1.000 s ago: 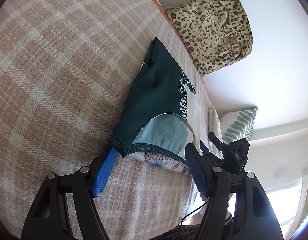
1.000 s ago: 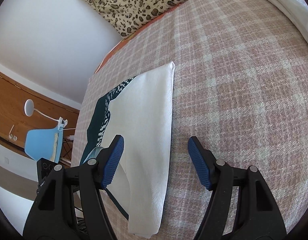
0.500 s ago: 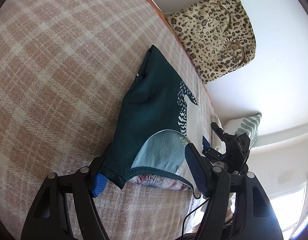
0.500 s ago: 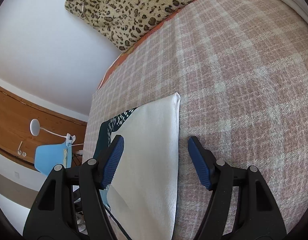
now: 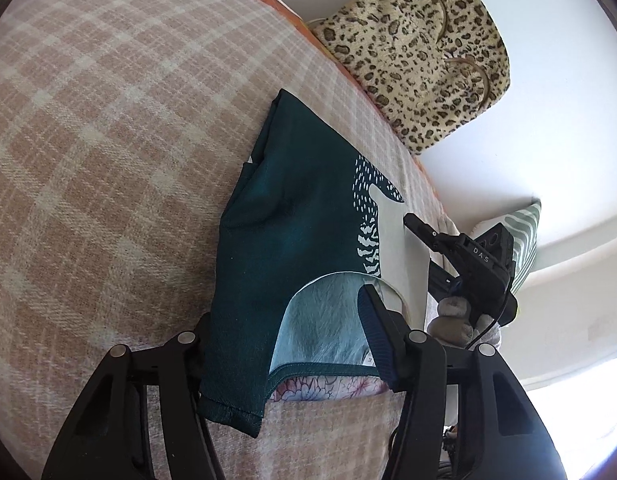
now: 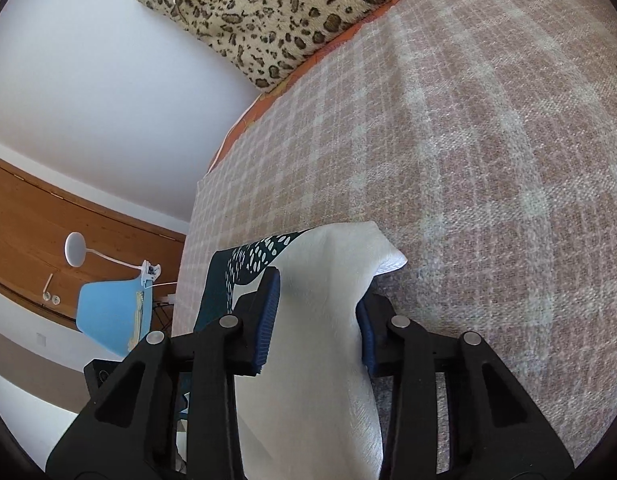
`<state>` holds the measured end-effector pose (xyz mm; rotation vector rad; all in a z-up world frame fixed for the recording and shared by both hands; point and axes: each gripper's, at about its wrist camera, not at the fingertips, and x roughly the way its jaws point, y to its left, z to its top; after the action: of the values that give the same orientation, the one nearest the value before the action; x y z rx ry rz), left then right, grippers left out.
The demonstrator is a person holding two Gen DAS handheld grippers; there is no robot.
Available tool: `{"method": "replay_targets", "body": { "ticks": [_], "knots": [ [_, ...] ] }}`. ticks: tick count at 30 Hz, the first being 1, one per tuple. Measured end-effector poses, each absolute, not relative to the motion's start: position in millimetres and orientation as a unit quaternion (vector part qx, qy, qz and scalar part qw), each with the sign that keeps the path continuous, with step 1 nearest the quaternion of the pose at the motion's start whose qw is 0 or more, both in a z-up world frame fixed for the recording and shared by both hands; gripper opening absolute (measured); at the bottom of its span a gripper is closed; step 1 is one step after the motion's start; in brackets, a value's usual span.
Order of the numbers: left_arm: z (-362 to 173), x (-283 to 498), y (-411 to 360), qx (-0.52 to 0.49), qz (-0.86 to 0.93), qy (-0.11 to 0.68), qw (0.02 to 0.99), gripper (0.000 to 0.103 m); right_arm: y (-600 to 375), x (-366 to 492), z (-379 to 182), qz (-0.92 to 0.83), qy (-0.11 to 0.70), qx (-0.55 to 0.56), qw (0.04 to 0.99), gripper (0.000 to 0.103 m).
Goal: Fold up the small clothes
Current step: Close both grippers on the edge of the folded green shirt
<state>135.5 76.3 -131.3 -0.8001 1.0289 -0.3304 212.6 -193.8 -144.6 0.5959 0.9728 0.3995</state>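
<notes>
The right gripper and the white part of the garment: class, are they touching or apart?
Touching. In the right wrist view the right gripper has just been closing its jaws, and both blue pads pinch the bunched white cloth.

Left wrist view: mounted just behind the left claw (image 5: pixel 284 344), looking forward and downward along its fingers, very near the garment (image 5: pixel 292 240) on the plaid bed cover (image 5: pixel 108 120), with the right claw (image 5: pixel 420 232) ahead on its right. Right wrist view: same mounting behind the right claw (image 6: pixel 316 312), equally near, facing downward along the cover. Shared by both: garment, cover, leopard-print bag (image 5: pixel 420 52) beyond the claws by the wall.
</notes>
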Motion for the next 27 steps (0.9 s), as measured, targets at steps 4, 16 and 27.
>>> {"method": "replay_targets", "body": {
  "ticks": [4, 16, 27],
  "knots": [
    [-129, 137, 73, -0.356, -0.151, 0.477, 0.789, 0.043, -191, 216, -146, 0.178, 0.467, 0.264, 0.825, 0.011],
    [-115, 134, 61, -0.294, -0.157, 0.464, 0.820, 0.007, -148, 205, -110, 0.166, 0.440, 0.142, 0.871, 0.005],
    [-92, 130, 50, -0.278, -0.177, 0.441, 0.835, 0.005, -132, 185, -71, 0.181, 0.398, 0.105, 0.893, 0.004]
  ]
}}
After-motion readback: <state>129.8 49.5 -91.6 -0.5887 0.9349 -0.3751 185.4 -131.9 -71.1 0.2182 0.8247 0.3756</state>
